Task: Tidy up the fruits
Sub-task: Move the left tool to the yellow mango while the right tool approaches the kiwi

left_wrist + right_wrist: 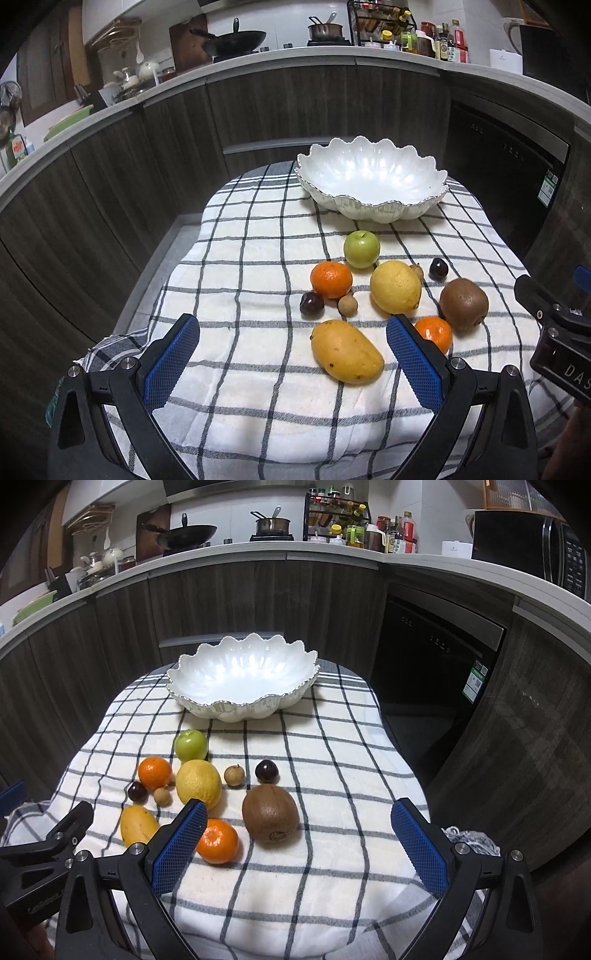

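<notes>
A white scalloped bowl (371,181) (240,679) stands empty at the far end of a checked cloth (240,258) (332,775). In front of it lie a green apple (361,248) (191,744), a lemon (395,287) (198,783), two tangerines (331,279) (217,841), a kiwi (463,303) (270,813), a mango (346,351) (137,824), two dark plums (311,303) (266,770) and small longans (347,306) (234,775). My left gripper (291,328) is open, the mango between its fingers. My right gripper (299,814) is open, the kiwi and near tangerine between its fingers.
Dark wood cabinets curve round behind the table, with a dishwasher (436,657) at the right. The counter above holds a wok (236,40), a pot (272,525), a spice rack (338,515) and a microwave (528,546). The right gripper's body (561,332) shows at the left view's right edge.
</notes>
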